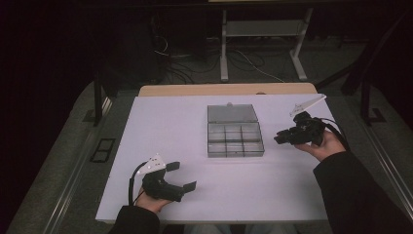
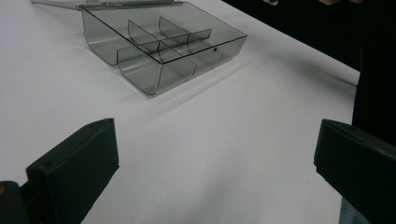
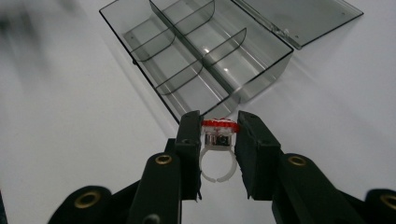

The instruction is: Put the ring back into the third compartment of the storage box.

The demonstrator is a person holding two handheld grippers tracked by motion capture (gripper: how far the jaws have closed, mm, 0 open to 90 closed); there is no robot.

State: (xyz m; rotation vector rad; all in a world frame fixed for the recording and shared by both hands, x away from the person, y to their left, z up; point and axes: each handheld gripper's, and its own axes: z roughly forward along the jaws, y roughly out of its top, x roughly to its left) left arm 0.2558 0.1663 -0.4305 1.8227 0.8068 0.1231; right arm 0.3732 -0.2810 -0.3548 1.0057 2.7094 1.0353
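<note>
right gripper (image 3: 218, 140) clamped on the toy ring (image 3: 217, 144) | left gripper (image 1: 181, 176) wide open, empty | box (image 1: 235, 130) open on desk (image 1: 160, 122), compartments looked empty | guessing ring drop-off was left

Black grippers (image 1: 181, 176), brass screws, dark sleeves (image 1: 355, 195).

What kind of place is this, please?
Probably a lab or workshop set up for recording: a white table holding a clear compartment box, loose cables on the floor, and bare desk legs behind it.

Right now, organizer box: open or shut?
Open. The organizer box has its lid folded flat on the table behind it; compartments look empty.
</note>
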